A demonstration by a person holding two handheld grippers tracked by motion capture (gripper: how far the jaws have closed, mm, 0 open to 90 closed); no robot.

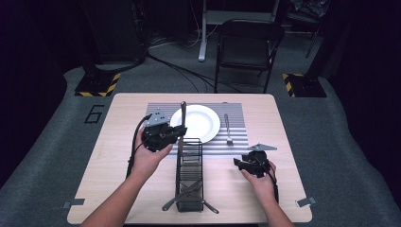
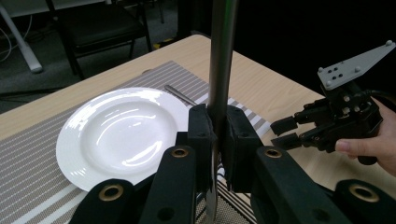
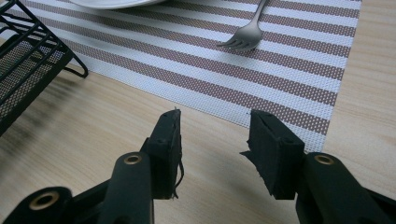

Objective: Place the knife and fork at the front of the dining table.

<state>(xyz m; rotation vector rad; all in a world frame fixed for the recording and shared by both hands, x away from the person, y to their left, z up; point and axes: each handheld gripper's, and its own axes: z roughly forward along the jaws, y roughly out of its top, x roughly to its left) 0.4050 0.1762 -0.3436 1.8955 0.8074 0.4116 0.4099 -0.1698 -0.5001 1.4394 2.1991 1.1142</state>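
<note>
My left gripper (image 1: 178, 132) (image 2: 217, 135) is shut on a piece of metal cutlery (image 1: 183, 112) (image 2: 220, 60), held upright with its long handle pointing up. It hangs over the near left rim of the white plate (image 1: 196, 124) (image 2: 121, 135), just above the far end of the black wire caddy (image 1: 190, 170). My right gripper (image 1: 239, 164) (image 3: 215, 135) (image 2: 285, 133) is open with nothing between its jaws, low over bare wood just in front of the striped placemat (image 1: 236, 113) (image 3: 280, 70). A fork (image 1: 227, 130) (image 3: 247, 35) lies on the mat right of the plate.
The caddy runs from the mat towards the table's front edge, and two more cutlery pieces (image 1: 187, 196) lie crossed at its near end. A black folding chair (image 1: 248, 47) stands behind the table. Bare wood lies to the left and right of the mat.
</note>
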